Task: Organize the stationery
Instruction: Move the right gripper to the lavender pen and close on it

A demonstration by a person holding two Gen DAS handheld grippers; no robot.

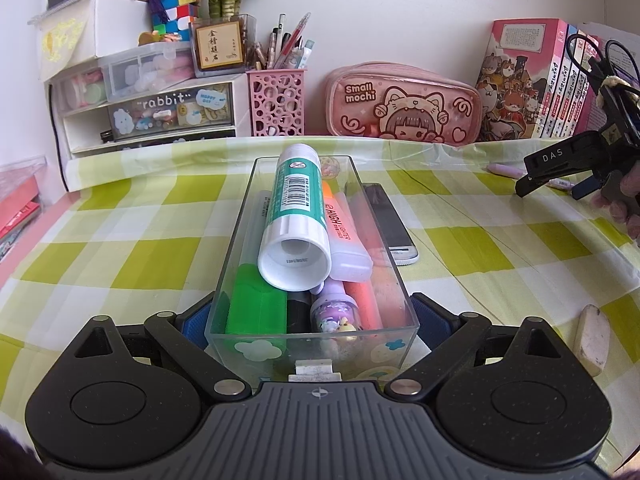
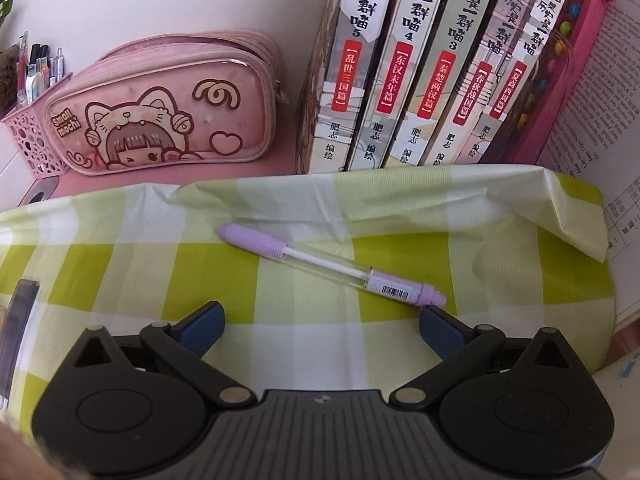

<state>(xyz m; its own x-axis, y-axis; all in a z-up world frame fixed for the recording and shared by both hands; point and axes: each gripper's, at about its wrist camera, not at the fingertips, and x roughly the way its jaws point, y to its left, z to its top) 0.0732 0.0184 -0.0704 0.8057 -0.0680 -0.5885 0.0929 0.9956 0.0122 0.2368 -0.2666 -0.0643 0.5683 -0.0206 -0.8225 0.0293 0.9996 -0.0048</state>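
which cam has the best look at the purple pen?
Right wrist. The purple pen lies whole on the checked cloth just ahead of the open right gripper, barcode visible. Left wrist shows only slivers of it at far right, behind the right gripper's jaws.

Green-and-white checked tablecloth (image 2: 280, 320); lilac-and-clear pen (image 2: 332, 266); pink cat-print pencil case (image 1: 404, 106); teal-and-white glue stick (image 1: 294, 216); pink perforated pen holder (image 1: 276, 102).

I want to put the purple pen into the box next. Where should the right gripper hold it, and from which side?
Probably grip the clear middle barrel of the purple pen, coming from above. It lies flat and diagonal on the tablecloth, so turn the open right gripper until its fingers cross the pen.
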